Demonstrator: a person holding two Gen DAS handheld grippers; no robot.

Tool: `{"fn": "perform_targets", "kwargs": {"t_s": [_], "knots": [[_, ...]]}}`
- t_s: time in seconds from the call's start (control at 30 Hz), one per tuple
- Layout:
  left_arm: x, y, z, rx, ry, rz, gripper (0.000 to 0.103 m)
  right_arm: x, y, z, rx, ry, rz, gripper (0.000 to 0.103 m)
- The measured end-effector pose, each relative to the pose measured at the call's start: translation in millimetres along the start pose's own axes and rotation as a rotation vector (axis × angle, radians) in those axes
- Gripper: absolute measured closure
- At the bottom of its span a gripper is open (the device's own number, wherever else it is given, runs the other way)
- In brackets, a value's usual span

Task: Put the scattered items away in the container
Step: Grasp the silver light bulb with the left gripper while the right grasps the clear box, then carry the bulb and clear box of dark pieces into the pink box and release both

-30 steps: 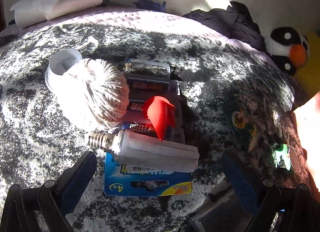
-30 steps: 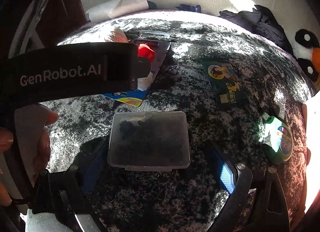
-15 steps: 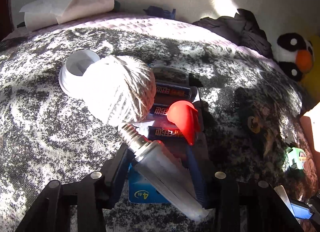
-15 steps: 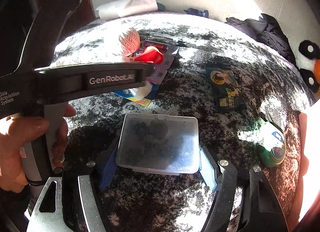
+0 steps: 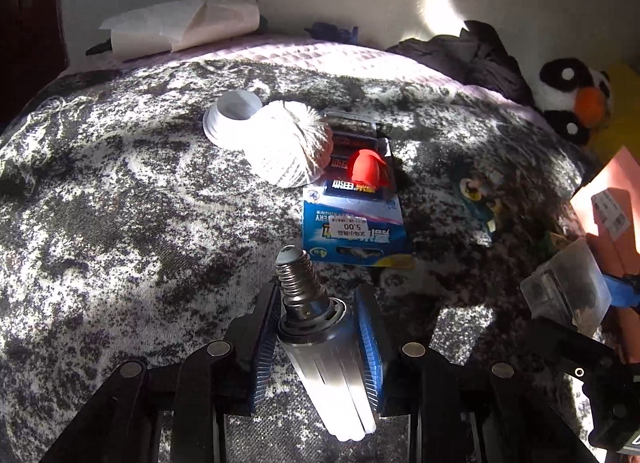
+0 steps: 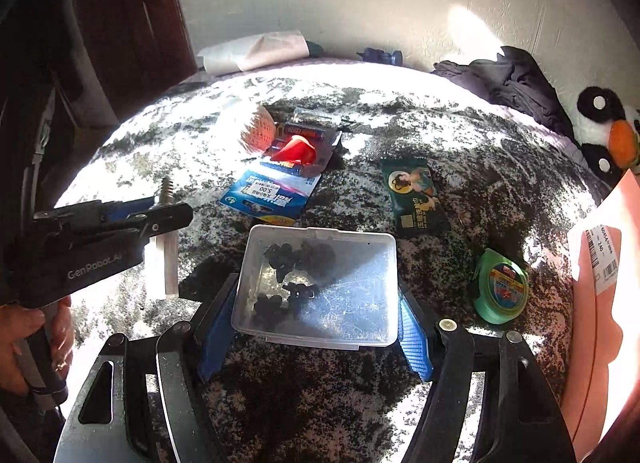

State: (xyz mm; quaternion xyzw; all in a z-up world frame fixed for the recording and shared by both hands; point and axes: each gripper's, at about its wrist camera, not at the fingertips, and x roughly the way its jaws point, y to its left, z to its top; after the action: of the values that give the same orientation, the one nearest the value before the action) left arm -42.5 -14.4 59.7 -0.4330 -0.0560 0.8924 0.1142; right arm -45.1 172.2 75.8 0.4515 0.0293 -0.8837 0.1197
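Note:
My left gripper (image 5: 320, 327) is shut on a white light bulb (image 5: 320, 335), lifted above the bed with its screw base pointing forward. It also shows at the left of the right wrist view (image 6: 160, 219). My right gripper (image 6: 316, 315) is shut on a clear plastic box (image 6: 320, 287) with small black pieces inside; the box also shows in the left wrist view (image 5: 568, 291). On the mottled blanket lie a ball of white string (image 5: 288, 143), a blue battery pack (image 5: 352, 219), a red cone-shaped piece (image 5: 368, 169) and a white ring (image 5: 230, 119).
A dark green packet (image 6: 414, 195) and a green round tape measure (image 6: 500, 287) lie right of the box. A pink box (image 6: 600, 283) stands at the right edge. A penguin plush (image 6: 604, 131), dark clothing (image 6: 504, 79) and a paper roll (image 6: 256, 51) lie at the back by the wall.
My left gripper closed on the light bulb and lifted it back off the battery pack. My right gripper closed on the clear box and raised it.

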Motion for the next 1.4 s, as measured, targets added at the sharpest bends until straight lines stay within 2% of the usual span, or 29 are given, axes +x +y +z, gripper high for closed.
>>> {"fn": "perform_targets", "kwargs": {"t_s": [0.37,0.53,0.73,0.97,1.1,1.33,1.4], "knots": [[-122.6,-52.5,-9.7,0.093,-0.167,-0.037,0.073,-87.7,-8.9,-11.0,0.023,-0.132,0.012,0.030],[-169.0,-104.5,-4.2,0.181,-0.237,-0.081,0.073,-146.7,-26.0,-17.7,0.053,-0.239,-0.005,0.030],[-201.1,-188.1,10.2,0.309,-0.306,-0.150,0.073,-222.6,-80.2,-30.4,0.161,-0.379,-0.061,0.030],[-189.1,-293.9,23.0,0.436,-0.302,-0.256,0.073,-280.6,-168.3,-62.6,0.319,-0.458,-0.147,0.030],[-159.7,-351.0,24.9,0.481,-0.243,-0.326,0.073,-299.1,-220.6,-85.4,0.397,-0.464,-0.200,0.030],[-87.6,-436.4,18.5,0.561,-0.122,-0.373,0.072,-302.0,-311.2,-125.0,0.530,-0.400,-0.329,0.030],[-64.1,-452.3,19.8,0.552,-0.052,-0.381,0.071,-293.1,-331.8,-132.4,0.564,-0.352,-0.366,0.029]]}}
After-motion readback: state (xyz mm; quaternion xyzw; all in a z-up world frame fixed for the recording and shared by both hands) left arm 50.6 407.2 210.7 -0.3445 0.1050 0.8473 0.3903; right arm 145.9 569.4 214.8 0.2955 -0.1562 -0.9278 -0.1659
